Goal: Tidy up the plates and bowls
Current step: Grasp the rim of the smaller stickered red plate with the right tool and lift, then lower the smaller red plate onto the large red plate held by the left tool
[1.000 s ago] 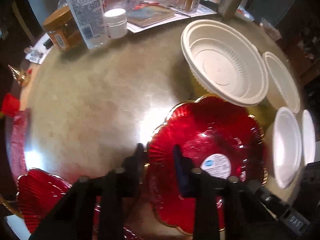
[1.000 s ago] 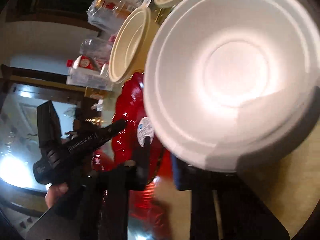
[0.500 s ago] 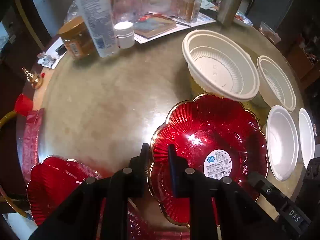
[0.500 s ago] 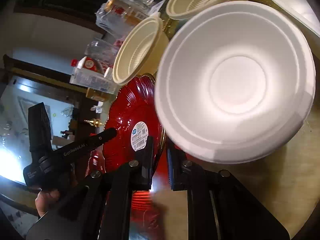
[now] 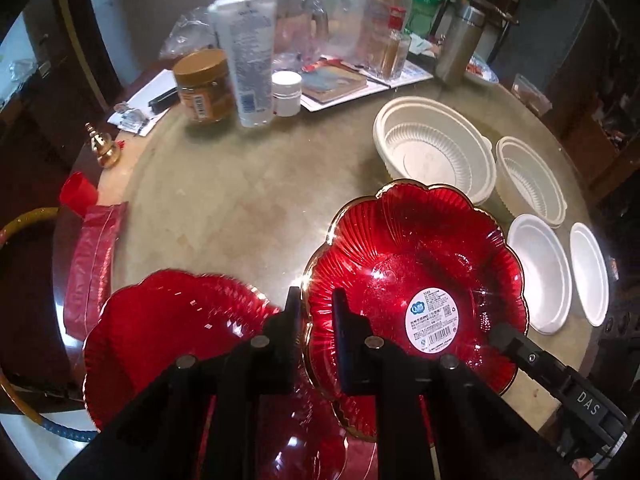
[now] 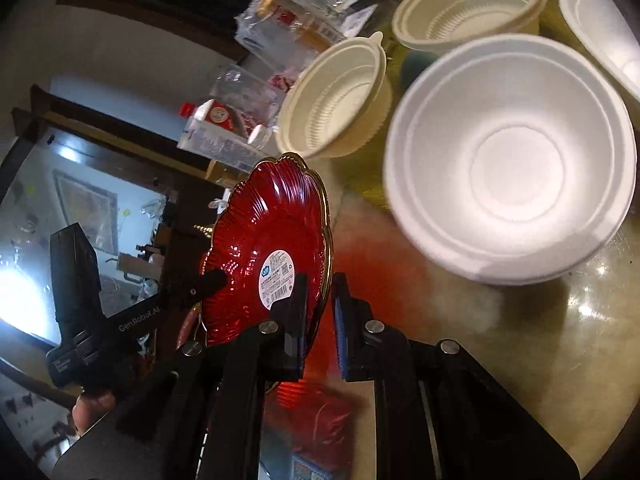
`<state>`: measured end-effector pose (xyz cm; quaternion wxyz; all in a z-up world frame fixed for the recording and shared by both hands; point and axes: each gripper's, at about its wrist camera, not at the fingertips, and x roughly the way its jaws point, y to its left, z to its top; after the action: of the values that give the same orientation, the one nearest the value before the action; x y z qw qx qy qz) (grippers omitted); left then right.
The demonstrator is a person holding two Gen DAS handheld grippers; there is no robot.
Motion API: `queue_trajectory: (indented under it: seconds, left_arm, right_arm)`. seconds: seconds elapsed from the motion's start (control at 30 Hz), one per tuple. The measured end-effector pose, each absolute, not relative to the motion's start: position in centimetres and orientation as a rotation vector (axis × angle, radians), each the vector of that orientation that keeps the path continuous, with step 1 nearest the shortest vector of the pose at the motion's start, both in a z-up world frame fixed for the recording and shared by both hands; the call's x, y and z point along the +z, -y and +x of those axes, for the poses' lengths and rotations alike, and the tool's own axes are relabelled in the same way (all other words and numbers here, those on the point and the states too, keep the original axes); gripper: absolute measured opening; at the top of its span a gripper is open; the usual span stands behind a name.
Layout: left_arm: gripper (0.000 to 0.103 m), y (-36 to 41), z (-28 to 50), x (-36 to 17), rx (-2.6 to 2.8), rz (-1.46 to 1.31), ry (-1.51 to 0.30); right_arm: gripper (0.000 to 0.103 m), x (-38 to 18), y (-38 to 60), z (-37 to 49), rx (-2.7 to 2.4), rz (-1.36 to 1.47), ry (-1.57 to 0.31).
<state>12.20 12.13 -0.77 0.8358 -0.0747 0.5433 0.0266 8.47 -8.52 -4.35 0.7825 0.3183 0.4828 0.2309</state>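
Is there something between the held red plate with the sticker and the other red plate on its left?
Nothing visible. The left tongs grip the stickered red plate; the second red plate lies directly beside it.

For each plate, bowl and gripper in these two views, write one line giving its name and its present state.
Labelled red plate: lifted and tilted, held at its rim from both sides.
Second red plate: below the left gripper, not gripped.
Large cream bowl: upright, empty.
Small cream bowl: upright, empty.
White foam bowl: upright, empty.
Left gripper: shut on the labelled plate's rim.
Right gripper: shut on the opposite rim.
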Motion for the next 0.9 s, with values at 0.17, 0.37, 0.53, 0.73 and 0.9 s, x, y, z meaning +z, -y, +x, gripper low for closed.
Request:
queue_trajectory:
  seconds: [0.17, 0.37, 0.53, 0.73, 0.9]
  left_arm:
    - [0.012, -13.8, 10.0, 0.8, 0.068, -0.187, -1.094]
    - [0.012, -17.2, 6.5, 2.1, 0.097, -0.246, -1.028]
    - [0.012, -20.1, 3.5, 1.7, 0.145, -0.294, -1.001]
    - [0.012, -23.2, 1.0, -0.6, 0.184, -0.371, -1.024]
    - [0.012, -24.8, -0.3, -2.3, 0.208, -0.424, -1.047]
  right_arm:
    - [0.012, -2.7, 7.0, 7.4, 0.533, 0.645, -1.026]
    - [0.012, -0.7, 3.9, 6.0, 0.598, 0.575, -1.011]
    - [0.012, -0.6, 0.7, 5.0, 0.642, 0.512, -1.032]
    - [0.012, -1.7, -2.9, 4.2, 0.673, 0.428, -1.083]
    - [0.012, -2.8, -5.3, 3.9, 0.672, 0.361, -1.123]
